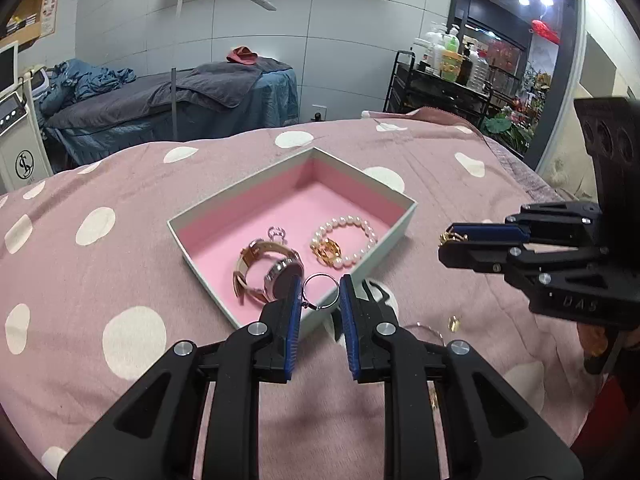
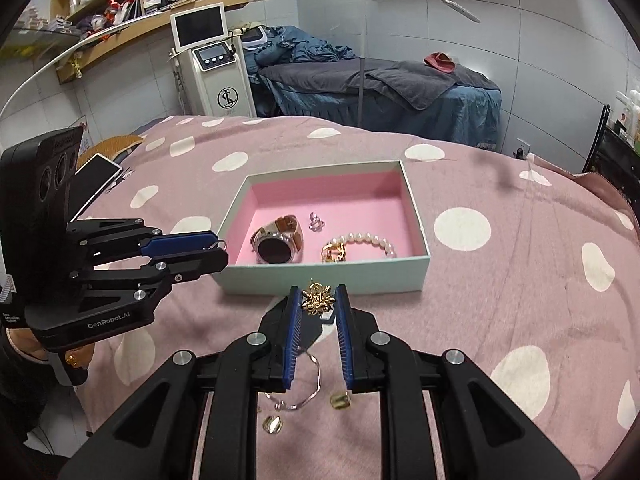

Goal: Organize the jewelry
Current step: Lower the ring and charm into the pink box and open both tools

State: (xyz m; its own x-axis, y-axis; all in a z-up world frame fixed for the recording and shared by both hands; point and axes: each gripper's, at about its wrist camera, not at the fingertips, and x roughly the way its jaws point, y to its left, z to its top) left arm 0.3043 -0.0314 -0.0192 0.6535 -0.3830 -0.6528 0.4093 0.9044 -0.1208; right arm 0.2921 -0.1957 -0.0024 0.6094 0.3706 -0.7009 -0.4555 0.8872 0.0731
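Observation:
An open box (image 1: 394, 236) (image 2: 320, 276) with a pink lining sits on the polka-dot blanket. Inside lie a watch (image 1: 266, 270) (image 2: 276, 240), a pearl bracelet (image 1: 352, 240) (image 2: 366, 242), a gold piece (image 2: 334, 252) and a small clear ring (image 2: 316, 222). My left gripper (image 1: 320, 294) (image 2: 222, 250) is shut on a silver hoop (image 1: 318, 292) at the box's near-left edge. My right gripper (image 2: 318, 300) (image 1: 450, 242) is shut on a gold ornament (image 2: 316, 300), held just before the box's front wall.
A silver bangle (image 2: 310, 384) and two small gold pieces (image 2: 340, 400) (image 2: 272, 424) lie loose on the blanket (image 2: 500, 320) beneath my right gripper. A phone (image 2: 96, 184) lies at the far left. A massage bed (image 2: 380, 80) and a machine (image 2: 216, 68) stand behind.

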